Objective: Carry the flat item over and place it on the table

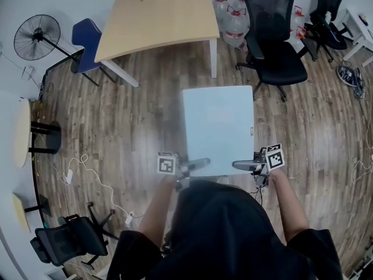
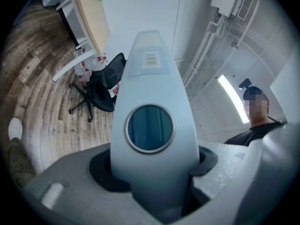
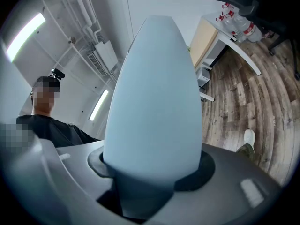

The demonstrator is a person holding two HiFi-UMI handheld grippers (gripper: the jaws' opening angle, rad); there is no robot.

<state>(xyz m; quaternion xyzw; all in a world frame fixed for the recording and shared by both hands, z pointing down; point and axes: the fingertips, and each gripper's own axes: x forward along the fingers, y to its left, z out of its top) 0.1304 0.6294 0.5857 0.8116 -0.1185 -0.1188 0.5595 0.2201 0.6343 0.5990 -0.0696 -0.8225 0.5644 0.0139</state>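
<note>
The flat item (image 1: 218, 127) is a pale blue-white rectangular panel, held level above the wooden floor in front of me. My left gripper (image 1: 195, 165) is shut on its near edge at the left, and my right gripper (image 1: 247, 165) is shut on the same edge at the right. In the left gripper view the flat item (image 2: 150, 88) runs away from the left gripper (image 2: 152, 172) and shows a round blue disc and a barcode label. In the right gripper view the flat item (image 3: 154, 93) fills the middle, clamped in the right gripper (image 3: 150, 172). The wooden table (image 1: 157, 19) stands ahead, beyond the panel.
Two black office chairs (image 1: 271, 34) and several water bottles (image 1: 230, 16) stand at the far right. A blue chair (image 1: 87, 39) and a fan (image 1: 36, 37) are at the far left. A white cable (image 1: 93, 177) lies on the floor, with another black chair (image 1: 70, 238) near left.
</note>
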